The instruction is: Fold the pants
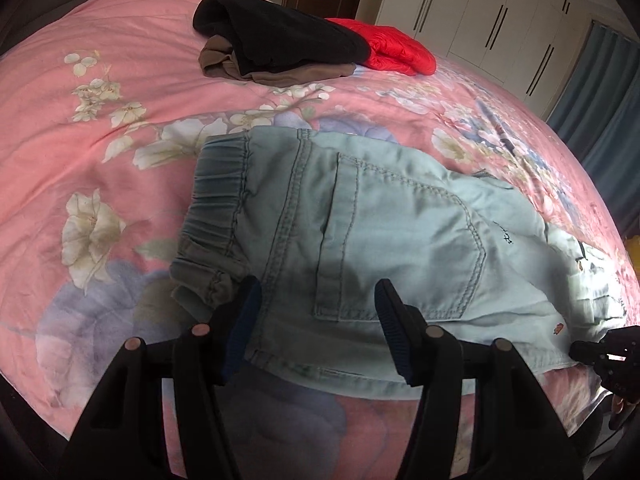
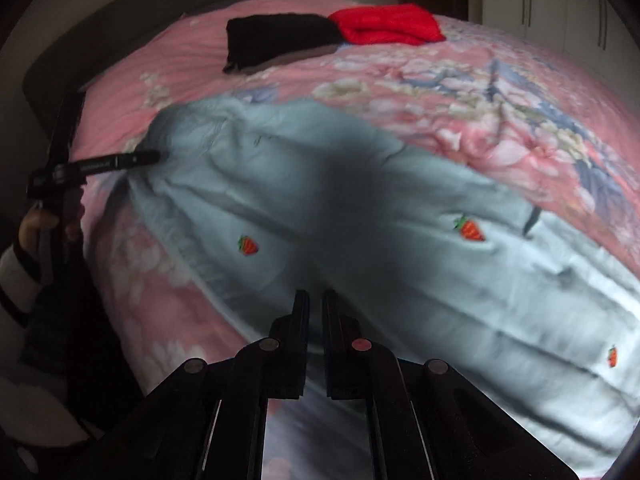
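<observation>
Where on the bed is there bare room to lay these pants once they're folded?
Free: the pink bedspread left of the light blue pants, toward the headboard side, and the floral strip between the pants and the black garment. Crowded: the far end, where black, brown and red clothes are piled together.

Pale-blue pants [image 1: 360,220], strawberry motifs; pink floral bedspread [image 1: 120,80].
</observation>
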Tool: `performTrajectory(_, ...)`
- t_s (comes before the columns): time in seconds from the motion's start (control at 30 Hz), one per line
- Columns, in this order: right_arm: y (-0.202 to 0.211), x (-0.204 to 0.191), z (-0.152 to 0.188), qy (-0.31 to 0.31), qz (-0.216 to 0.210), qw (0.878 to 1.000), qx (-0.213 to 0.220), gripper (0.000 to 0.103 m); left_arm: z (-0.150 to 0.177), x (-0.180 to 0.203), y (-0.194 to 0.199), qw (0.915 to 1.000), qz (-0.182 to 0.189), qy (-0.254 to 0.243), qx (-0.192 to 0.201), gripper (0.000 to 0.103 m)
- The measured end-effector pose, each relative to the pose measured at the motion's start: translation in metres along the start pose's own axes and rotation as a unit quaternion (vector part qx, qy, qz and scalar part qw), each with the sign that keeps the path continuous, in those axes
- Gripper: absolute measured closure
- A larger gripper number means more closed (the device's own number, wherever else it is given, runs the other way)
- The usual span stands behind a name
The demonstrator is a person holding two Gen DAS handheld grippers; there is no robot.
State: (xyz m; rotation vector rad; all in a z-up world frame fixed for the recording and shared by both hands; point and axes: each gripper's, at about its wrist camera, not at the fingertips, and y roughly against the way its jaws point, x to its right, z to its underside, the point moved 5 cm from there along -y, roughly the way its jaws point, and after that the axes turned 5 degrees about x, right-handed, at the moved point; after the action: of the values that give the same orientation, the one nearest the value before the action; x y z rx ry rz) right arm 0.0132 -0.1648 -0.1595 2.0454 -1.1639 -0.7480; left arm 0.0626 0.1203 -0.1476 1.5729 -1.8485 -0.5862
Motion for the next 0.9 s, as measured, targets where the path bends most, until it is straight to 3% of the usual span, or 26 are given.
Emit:
performTrajectory(0.07, 0.002, -0.010, 0.016, 0.020, 0.008, 1.000, -0.004, 0.100, 0.000, 0.001, 0.000, 1.0000, 0.001, -0.006, 0.002, 0.044)
performTrajectory(0.2, 0.023, -0.004, 0.013, -0.023, -0.038, 0.999, -0.021, 0.100, -0.004, 0.005, -0.005, 0.9998, 0.012, 0.001, 0.014, 0.031)
performTrajectory(0.33, 0.023, 0.000, -0.044, -0.067, -0.079, 0.994, 0.031, 0.100, -0.001, 0.007, -0.012, 0.9998, 0.005, -0.002, 0.020, 0.029)
performTrajectory(0.47, -0.016, 0.007, -0.118, -0.119, -0.097, 0.987, 0.053, 0.100, 0.000, 0.004, -0.010, 0.9995, 0.024, -0.005, 0.019, 0.029)
performTrajectory(0.57, -0.056, 0.012, -0.156, -0.172, -0.133, 0.976, 0.023, 0.100, -0.002, 0.000, -0.008, 0.9987, 0.046, 0.010, 0.018, 0.029)
performTrajectory(0.67, -0.089, 0.020, -0.180, -0.200, -0.128, 0.971, 0.000, 0.097, -0.002, -0.002, -0.008, 0.9979, 0.058, 0.018, 0.020, 0.029)
performTrajectory(0.9, -0.124, 0.022, -0.182, -0.242, -0.141, 0.958, -0.056, 0.094, -0.002, -0.002, -0.007, 0.9973, 0.068, 0.014, 0.024, 0.029)
